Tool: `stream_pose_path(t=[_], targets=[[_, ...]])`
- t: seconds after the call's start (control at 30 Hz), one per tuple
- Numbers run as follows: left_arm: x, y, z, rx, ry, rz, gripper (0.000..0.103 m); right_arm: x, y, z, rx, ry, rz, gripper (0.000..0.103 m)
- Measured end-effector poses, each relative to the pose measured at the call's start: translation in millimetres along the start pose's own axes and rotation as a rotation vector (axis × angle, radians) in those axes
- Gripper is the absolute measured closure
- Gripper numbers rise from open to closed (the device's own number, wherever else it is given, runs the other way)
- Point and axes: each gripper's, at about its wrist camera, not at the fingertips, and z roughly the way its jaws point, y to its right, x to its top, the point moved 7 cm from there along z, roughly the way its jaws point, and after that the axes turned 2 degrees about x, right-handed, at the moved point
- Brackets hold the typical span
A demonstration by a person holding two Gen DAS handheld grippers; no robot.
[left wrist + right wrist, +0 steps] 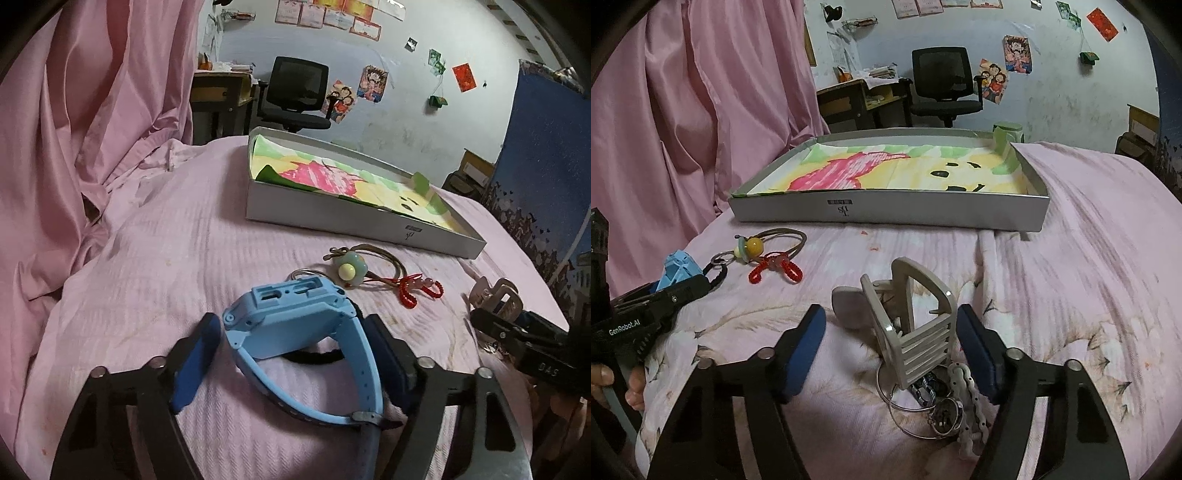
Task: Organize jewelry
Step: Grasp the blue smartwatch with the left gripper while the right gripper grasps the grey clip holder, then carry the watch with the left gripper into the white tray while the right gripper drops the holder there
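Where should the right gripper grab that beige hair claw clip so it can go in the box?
Grip the hair claw clip across its ribbed body, coming straight on from the near side. It stands tilted between the right gripper jaws, which are open, with flat outer faces toward each pad; the keyring clutter below is best avoided.

The left gripper [291,354] hangs low with its black arms spread and its blue-padded fingers [194,363] wide apart (neither pad visibly pressing on anything). The right gripper [892,350] is posed alike, blue pads [805,345] parted. A bare hand [613,384] grips the left gripper's handle behind its fingers.
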Motion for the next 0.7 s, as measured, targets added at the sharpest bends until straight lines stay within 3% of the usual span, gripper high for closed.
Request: stream_pose_path(t=[0.2,0.4,0.7], targets=[[-1.5,1.4,-4.7,-0.038,0.031,0.0,0.046,-0.7,-0.1,-1.9,0.009,0.01,0.003,0.045],[-5.0,0.6,-10.9,-0.066,0.059,-0.013,0.047,-1.1,0.1,-3.5,0.015,0.018,0.002,0.047],[-11.1,19.7,-33.1,-0.03,0.135,0.077,0.047,2.0,-6.6,-23.8,0.017,0.11,-0.034,0.048]])
